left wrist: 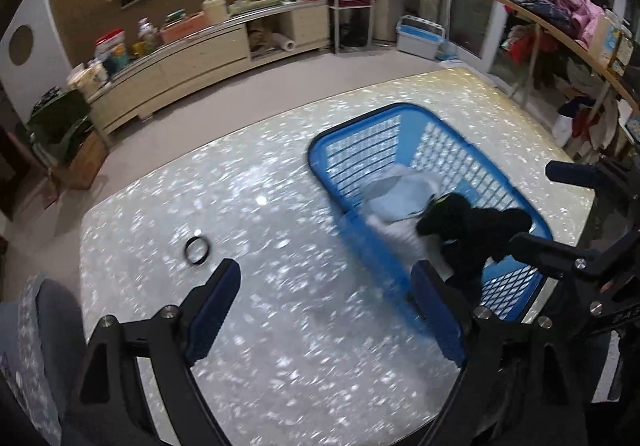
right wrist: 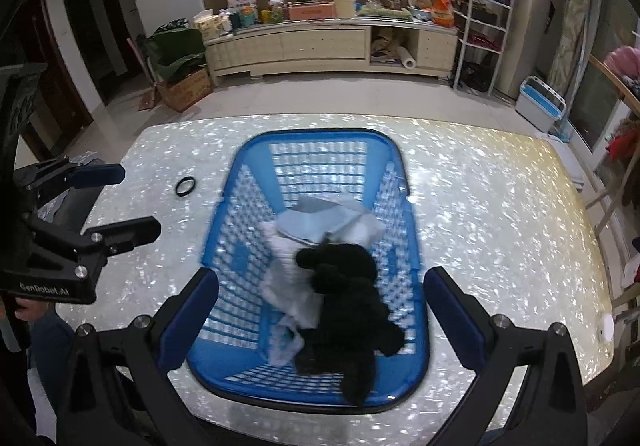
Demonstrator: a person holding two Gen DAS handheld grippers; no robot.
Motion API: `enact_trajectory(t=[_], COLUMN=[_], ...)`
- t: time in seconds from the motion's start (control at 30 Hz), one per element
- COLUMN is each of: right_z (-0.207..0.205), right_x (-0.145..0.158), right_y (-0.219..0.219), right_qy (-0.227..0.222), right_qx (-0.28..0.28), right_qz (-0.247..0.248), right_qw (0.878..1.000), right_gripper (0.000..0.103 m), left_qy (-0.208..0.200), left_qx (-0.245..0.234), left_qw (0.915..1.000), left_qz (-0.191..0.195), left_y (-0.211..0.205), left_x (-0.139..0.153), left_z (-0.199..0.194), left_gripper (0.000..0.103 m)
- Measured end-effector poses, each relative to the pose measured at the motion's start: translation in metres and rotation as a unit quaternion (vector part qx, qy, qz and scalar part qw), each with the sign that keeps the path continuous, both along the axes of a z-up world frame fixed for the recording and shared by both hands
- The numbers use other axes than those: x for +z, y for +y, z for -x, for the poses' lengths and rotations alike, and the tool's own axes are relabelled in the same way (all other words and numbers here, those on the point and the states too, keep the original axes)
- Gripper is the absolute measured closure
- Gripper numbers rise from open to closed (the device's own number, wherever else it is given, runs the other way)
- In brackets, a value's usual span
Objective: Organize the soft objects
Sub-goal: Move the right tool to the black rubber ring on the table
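Speckled, pearl-flecked stone forms the table (right wrist: 480, 213), behind which a long low cabinet (right wrist: 320, 41) crowded with boxes and jars is seen against the wall. On the table a blue slatted basket (right wrist: 256, 165) is placed, its long axis running away from the right wrist camera toward the cabinet. Inside it, pale blue and white cloths (right wrist: 316, 221) are heaped at the middle, and a black plush toy (right wrist: 344, 310) is laid over their near side, stretched roughly along the basket's length with its rounded end toward the cloths. The right gripper (right wrist: 320, 306) is held above the basket's near end, its jaws spread wide to either side of the toy and closed on nothing. The left gripper (left wrist: 326, 310) is held over bare table to the left of the basket, jaws likewise wide and empty; the toy lies beyond its right finger. A small black ring (left wrist: 197, 250) is seen on the table, apart from the basket.
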State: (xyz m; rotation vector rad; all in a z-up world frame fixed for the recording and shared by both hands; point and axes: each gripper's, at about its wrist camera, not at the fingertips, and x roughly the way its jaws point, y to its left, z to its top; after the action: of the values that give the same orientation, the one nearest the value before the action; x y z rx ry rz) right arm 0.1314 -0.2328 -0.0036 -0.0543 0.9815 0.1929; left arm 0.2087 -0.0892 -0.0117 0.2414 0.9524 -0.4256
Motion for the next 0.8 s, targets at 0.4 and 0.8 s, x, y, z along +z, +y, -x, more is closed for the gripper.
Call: enact_trajectory(t=[0.4, 0.8], right_z=[-0.014, -0.048], right_x=[-0.010, -0.033], right_y=[0.074, 0.141], right_qy=[0.001, 0.012], right_qx=[0.054, 0.086], right_qz=[-0.002, -0.005], right_qw=[0.999, 0.996], right_gripper=[0.000, 0.000], left_qy=[-0.003, 0.008], left_qx=[0.082, 0.149], left_qw=[0.9965, 0.9887], left_qz=[-0.013, -0.011], left_y=[0.092, 0.177], left_x=[0.000, -0.022], left_z=[0.019, 0.023], left_gripper=[0.011, 0.003])
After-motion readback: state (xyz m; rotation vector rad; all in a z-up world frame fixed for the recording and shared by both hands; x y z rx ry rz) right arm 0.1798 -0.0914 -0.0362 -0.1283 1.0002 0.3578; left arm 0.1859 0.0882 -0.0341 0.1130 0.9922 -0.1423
